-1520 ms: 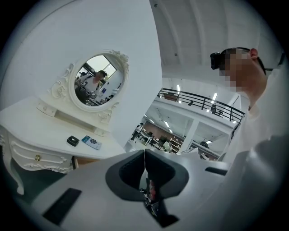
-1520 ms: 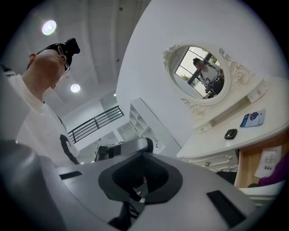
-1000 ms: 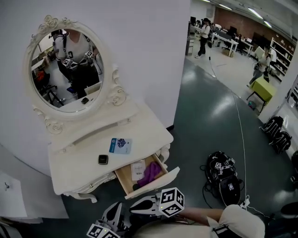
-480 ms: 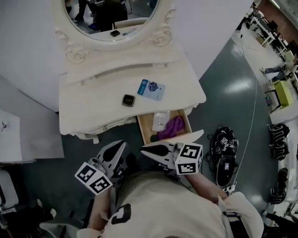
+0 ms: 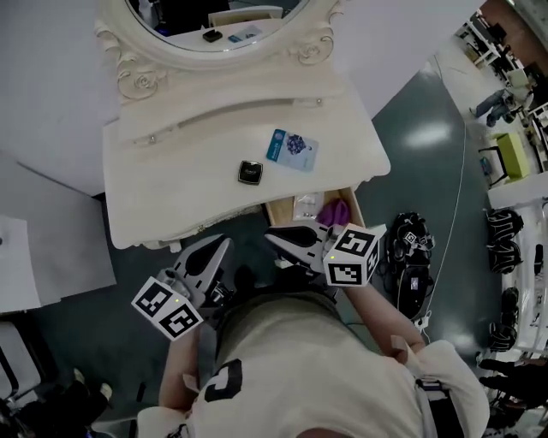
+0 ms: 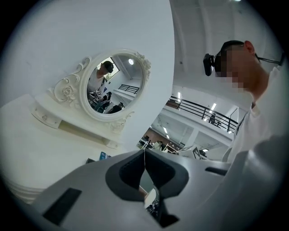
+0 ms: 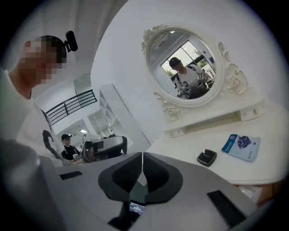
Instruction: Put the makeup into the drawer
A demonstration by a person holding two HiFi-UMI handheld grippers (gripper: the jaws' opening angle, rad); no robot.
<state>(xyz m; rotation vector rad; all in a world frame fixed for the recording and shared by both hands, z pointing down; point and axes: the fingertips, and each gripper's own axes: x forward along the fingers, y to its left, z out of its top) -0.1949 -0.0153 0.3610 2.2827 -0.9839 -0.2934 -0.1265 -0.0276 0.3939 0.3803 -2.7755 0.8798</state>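
**Entry: dressing-table station, head view; 12 o'clock lies toward the mirror.**

1. Dressing table [image 5: 163,201], white, with an oval mirror [image 5: 218,21] at its 12 o'clock edge.
2. Black compact [image 5: 250,172], the makeup to be stowed. It lies flat on the tabletop, near the front edge and outside the drawer.
3. Blue packet [image 5: 292,150], flat on the top at 2 o'clock of the compact, near it but apart. It may also count as makeup.
4. Drawer [image 5: 276,214], pulled open at 4 o'clock of the compact. It already holds a purple item [image 5: 336,210] and a white sachet [image 5: 306,205]; bare wood shows beside them.
5. Left gripper [image 5: 224,243], jaws pressed together with nothing between them. It is short of the table's front edge, with the compact at its 1 o'clock.
6. Right gripper [image 5: 271,238], jaws likewise clenched and empty. It hangs over the drawer's front, with the compact at its 11 o'clock.

**Step in hand (judged):** the approach. No item is grasped and nothing on the tabletop has been transferred yet.

**Next move calls for:** parting one gripper's jaws and lowering them astride the compact. Then close on its low sides, lift it, carry it toward 4 o'clock and let go over the drawer's bare wood. The compact is thin and smooth, so a shallow pinch may slip.
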